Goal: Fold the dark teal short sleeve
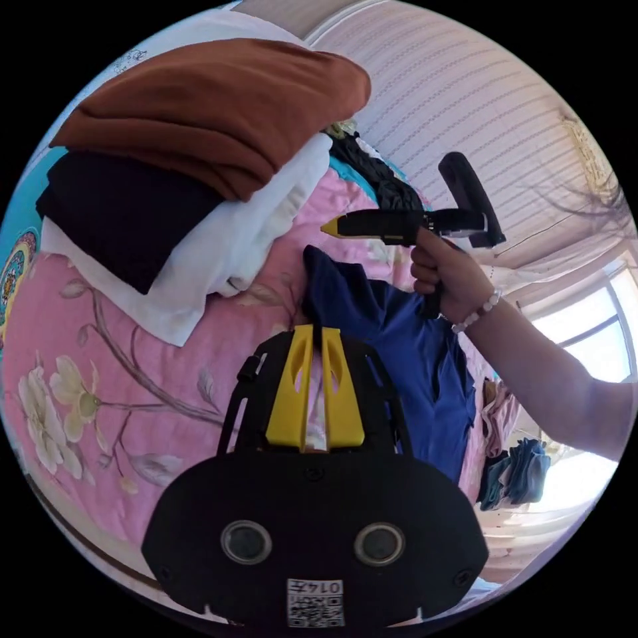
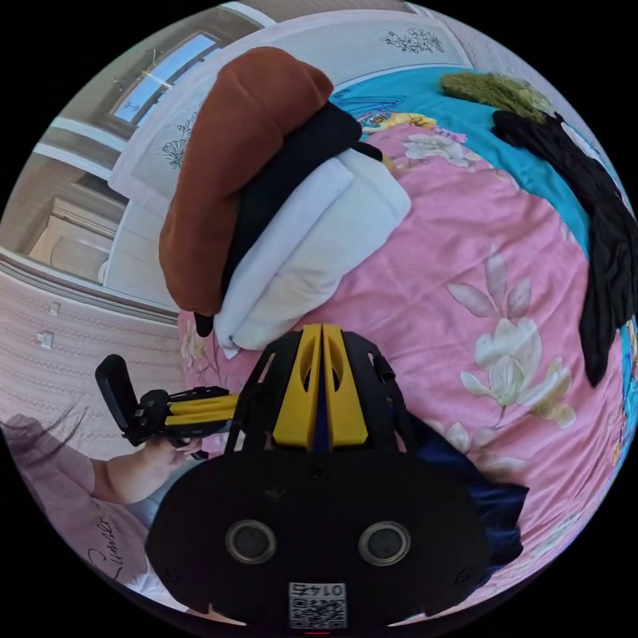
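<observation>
The dark teal-blue short sleeve shirt (image 1: 412, 345) hangs over the pink floral bedspread (image 1: 100, 345), held up between both grippers. My left gripper (image 1: 318, 329) is shut, with an edge of the shirt pinched between its yellow jaws. A hand holds my right gripper (image 1: 329, 228) just above the shirt's raised corner. In the right gripper view, my right gripper (image 2: 321, 327) is shut with dark blue cloth between its jaws, and more of the shirt (image 2: 495, 505) bunches below it. The left gripper (image 2: 222, 407) sits close beside it in a hand.
A stack of folded clothes (image 1: 199, 126), rust-brown on black on white, lies on the bedspread (image 2: 465, 252) just beyond the grippers. A black garment (image 2: 601, 226) and a green item (image 2: 495, 86) lie at the far side. Folded teal pieces (image 1: 522, 472) sit near the bright window (image 1: 598, 319).
</observation>
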{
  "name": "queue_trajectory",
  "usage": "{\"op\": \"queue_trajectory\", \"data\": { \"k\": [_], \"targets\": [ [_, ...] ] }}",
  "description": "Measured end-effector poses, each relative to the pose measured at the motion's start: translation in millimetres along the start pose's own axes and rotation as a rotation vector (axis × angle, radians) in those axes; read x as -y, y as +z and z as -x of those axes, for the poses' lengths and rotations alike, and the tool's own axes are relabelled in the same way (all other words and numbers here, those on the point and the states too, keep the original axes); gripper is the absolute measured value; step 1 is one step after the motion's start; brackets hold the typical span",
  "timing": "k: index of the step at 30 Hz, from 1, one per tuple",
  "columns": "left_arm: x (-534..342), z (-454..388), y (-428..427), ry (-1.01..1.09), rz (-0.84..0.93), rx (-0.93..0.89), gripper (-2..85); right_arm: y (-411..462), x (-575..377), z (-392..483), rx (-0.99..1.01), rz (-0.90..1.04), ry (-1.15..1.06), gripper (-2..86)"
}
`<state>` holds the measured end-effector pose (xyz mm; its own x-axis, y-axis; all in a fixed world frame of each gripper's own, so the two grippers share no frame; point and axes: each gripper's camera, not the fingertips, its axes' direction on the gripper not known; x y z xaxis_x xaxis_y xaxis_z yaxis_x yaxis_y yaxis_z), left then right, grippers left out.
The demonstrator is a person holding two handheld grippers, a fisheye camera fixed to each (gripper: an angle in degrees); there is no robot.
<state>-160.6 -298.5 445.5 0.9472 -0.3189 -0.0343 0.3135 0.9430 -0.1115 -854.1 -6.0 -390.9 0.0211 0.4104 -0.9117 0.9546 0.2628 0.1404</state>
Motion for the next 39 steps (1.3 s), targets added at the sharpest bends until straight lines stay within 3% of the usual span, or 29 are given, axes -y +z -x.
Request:
{"op": "queue_trajectory", "data": {
  "k": [3, 8, 16, 19, 23, 31, 34, 39],
  "targets": [
    [-8.3, 15.6, 5.1, -0.073, 0.022, -0.025, 4.9, 21.5, 22.7, -0.1, -0.036, 0.124, 0.007, 0.0],
    [-15.2, 19.2, -22.2, -0.063, -0.044, -0.016, 6.0, -18.2, 16.3, 16.4, -0.060, 0.002, -0.005, 1.2],
    [-15.4, 18.6, 3.1, -0.056, 0.001, 0.046, 6.4, 22.3, 23.9, 21.0, -0.067, 0.096, 0.055, 5.9],
    [-20.7, 16.5, 2.8, -0.031, -0.014, 0.087, 5.2, 22.4, 13.9, 14.7, -0.081, 0.028, 0.087, 2.4],
    [-23.4, 12.6, -8.2, -0.016, -0.022, 0.057, 3.9, -1.7, -15.5, -10.3, 0.089, -0.082, 0.170, 0.8],
    [-50.6, -53.9, -44.7, 0.371, -0.171, -0.106, 1.5, -86.4, -144.9, -41.2, 0.185, -0.417, 0.318, 0.2],
    [-67.0, -90.8, -37.7, 0.525, -0.111, -0.187, 3.9, -102.2, -196.8, -50.3, 0.160, -0.455, 0.399, 0.2],
    [-79.9, -105.0, -16.4, 0.517, 0.030, -0.261, 6.5, -99.8, -258.9, -75.7, 0.087, -0.416, 0.566, 0.7]
  ]
}}
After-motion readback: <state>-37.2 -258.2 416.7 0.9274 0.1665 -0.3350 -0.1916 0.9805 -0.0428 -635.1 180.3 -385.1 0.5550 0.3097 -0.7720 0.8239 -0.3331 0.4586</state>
